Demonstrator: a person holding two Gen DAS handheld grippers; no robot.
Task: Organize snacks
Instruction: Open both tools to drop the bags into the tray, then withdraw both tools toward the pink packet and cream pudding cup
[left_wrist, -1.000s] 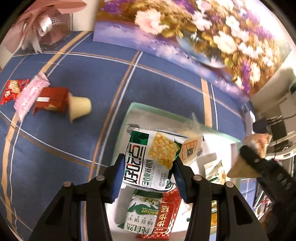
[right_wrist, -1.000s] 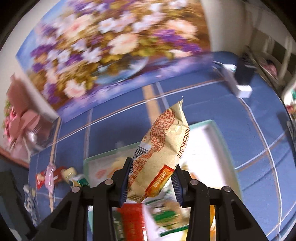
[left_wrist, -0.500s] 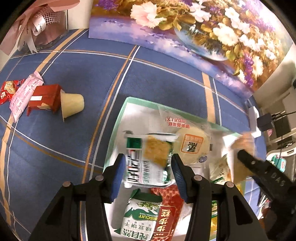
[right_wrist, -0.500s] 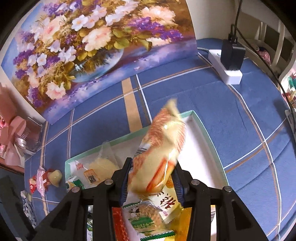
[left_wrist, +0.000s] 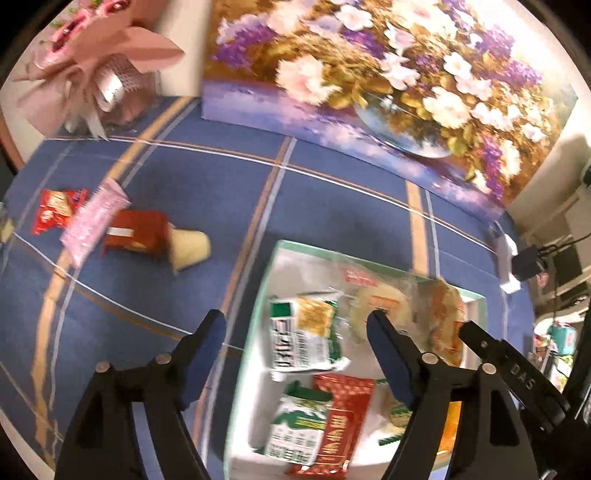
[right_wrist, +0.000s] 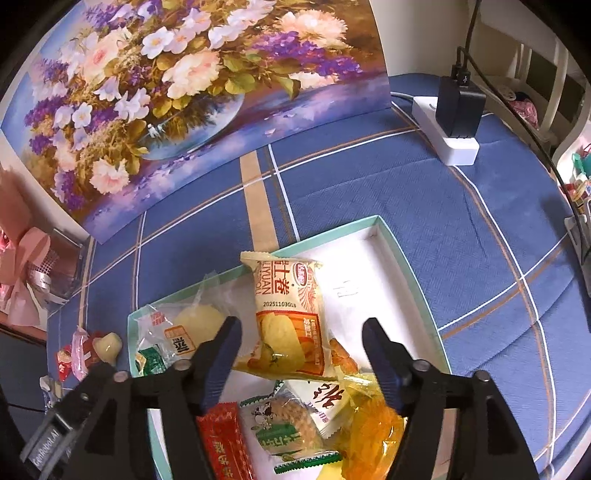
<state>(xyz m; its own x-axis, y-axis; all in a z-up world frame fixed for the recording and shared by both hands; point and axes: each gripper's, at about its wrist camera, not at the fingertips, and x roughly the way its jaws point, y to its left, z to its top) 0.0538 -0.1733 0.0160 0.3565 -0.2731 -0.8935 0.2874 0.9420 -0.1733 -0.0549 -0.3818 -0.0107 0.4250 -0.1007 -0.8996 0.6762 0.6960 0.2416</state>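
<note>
Yellow packet (right_wrist: 288, 317) reads "20251103G13"; other gripper's arm (left_wrist: 517, 376) marked "DAS"

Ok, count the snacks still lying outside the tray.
4, all left of the tray: red packet, pink wrapper, dark red box, pale jelly cup. More may be hidden.

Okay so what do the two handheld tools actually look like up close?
Both match: the left tool and right tool have matte black angular plastic arms with silver rivets and dark blue finger pads. Each body carries small pale lettering, partly unreadable. No sleeves or cables show.
</note>
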